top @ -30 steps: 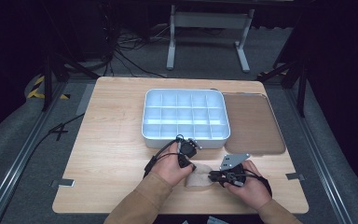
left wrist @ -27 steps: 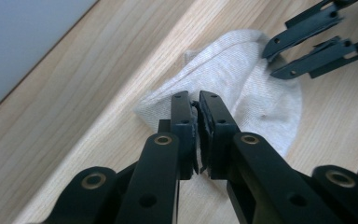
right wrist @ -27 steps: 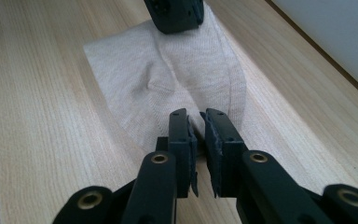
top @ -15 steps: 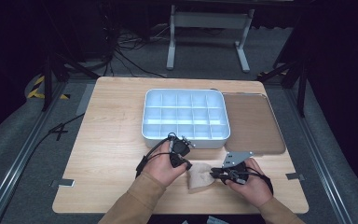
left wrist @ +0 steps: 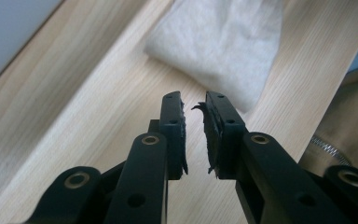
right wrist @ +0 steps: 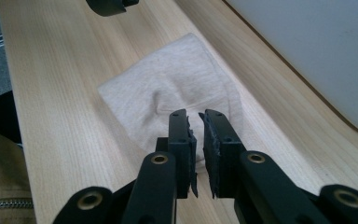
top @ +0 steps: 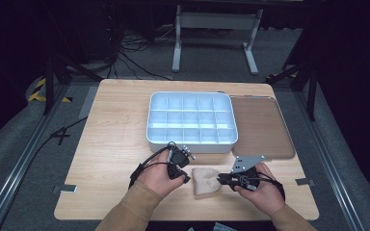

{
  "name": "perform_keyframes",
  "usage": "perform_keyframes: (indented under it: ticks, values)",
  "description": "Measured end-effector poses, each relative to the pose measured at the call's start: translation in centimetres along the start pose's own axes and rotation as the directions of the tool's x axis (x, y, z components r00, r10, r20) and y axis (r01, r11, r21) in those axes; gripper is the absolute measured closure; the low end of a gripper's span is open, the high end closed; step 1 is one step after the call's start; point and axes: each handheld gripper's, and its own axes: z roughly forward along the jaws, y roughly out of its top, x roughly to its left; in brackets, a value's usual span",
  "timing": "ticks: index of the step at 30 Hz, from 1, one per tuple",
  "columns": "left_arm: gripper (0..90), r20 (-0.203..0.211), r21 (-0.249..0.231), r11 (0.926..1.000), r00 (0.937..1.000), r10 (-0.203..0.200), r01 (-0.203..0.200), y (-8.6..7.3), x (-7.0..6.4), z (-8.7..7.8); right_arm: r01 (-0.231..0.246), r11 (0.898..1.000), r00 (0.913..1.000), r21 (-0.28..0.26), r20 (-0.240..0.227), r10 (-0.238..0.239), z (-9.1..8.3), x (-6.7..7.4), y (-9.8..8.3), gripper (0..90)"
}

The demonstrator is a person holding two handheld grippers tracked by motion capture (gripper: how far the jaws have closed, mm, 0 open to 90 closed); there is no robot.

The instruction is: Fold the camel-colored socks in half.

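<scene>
A folded beige cloth lies on the wooden table near its front edge, between my two grippers. My left gripper is just left of it, jaws nearly together with only a slit and nothing in them; the cloth lies a little ahead of them. My right gripper meets the cloth's right edge. Its jaws are also closed to a slit and sit over the near edge of the cloth, which puckers just in front of them.
A white box with several compartments stands just behind the hands, and a brown flat tray lies to its right. The box wall runs close along the right gripper's side. Bare wood lies to the left.
The left gripper has drawn back left off the cloth. The cloth now lies more bunched and folded, and the right gripper stays at its right edge.
</scene>
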Motion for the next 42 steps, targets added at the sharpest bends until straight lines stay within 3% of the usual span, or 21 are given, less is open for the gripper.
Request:
perform_keyframes:
  ticks: [6, 17, 22, 32, 42]
  values:
    - [77.3, -0.005, 0.072, 0.9974, 1.0000, -0.001, 0.001, -0.4, 0.2, 0.6, 0.000, 1.000, 0.9993, -0.002, -0.037, -0.001, 0.6, 0.5, 0.3, 82.0]
    - [77.3, 0.003, 0.122, 0.9924, 0.9999, -0.015, 0.014, -0.8, 0.5, 1.2, -0.023, 1.000, 0.9982, 0.000, -0.056, 0.022, 1.9, 0.5, 0.3, 81.8]
    - [77.2, 0.008, 0.115, 0.9933, 0.9999, -0.010, 0.009, -0.8, 0.7, 1.5, -0.017, 1.000, 0.9980, 0.025, -0.061, 0.019, 3.0, 0.3, -0.3, 83.2]
    - [77.9, 0.029, 0.096, 0.9954, 0.9995, -0.009, 0.006, -0.8, 1.3, 1.9, 0.000, 1.000, 0.9985, 0.029, -0.055, 0.001, 3.2, 0.4, -0.2, 85.1]
    - [78.9, 0.022, 0.079, 0.9962, 0.9991, 0.035, -0.037, -0.2, 0.9, 3.0, 0.001, 1.000, 0.9982, 0.027, -0.060, 0.000, 3.4, 0.3, -0.2, 86.2]
